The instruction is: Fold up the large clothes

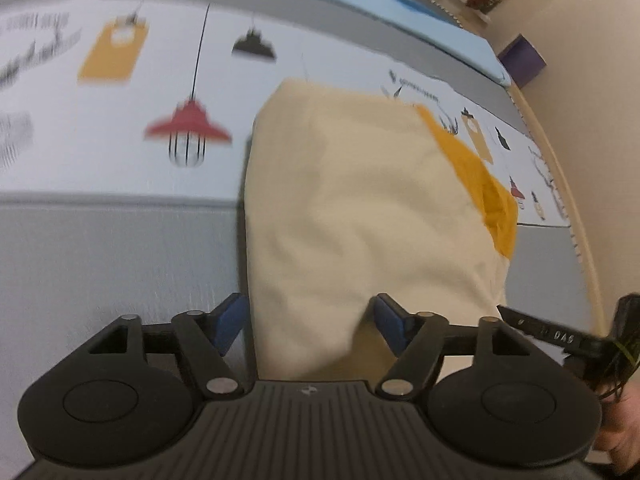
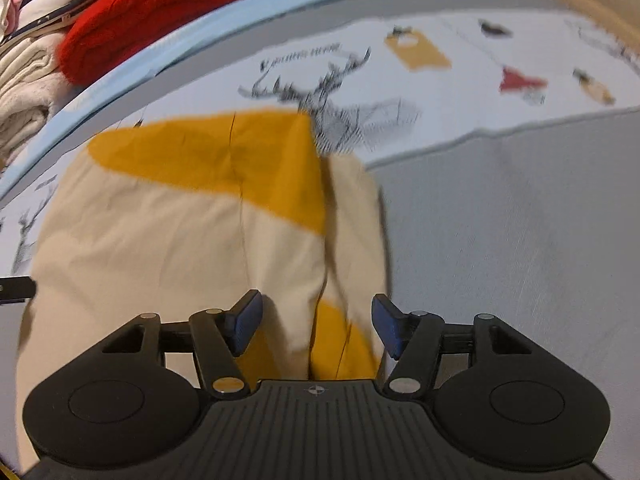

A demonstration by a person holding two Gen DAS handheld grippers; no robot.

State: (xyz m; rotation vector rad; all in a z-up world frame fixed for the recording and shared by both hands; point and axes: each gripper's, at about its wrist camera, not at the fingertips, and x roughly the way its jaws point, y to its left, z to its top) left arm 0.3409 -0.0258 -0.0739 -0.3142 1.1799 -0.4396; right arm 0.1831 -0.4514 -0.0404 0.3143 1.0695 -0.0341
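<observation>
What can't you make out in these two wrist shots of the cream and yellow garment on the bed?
- Cream and yellow garment: its near edge is hidden behind the left gripper in the left wrist view and the right gripper in the right wrist view.
- Bedspread lettering: motion blur makes it unreadable in both views.
- Clothes pile: cut off by the right wrist view's top left edge.
</observation>
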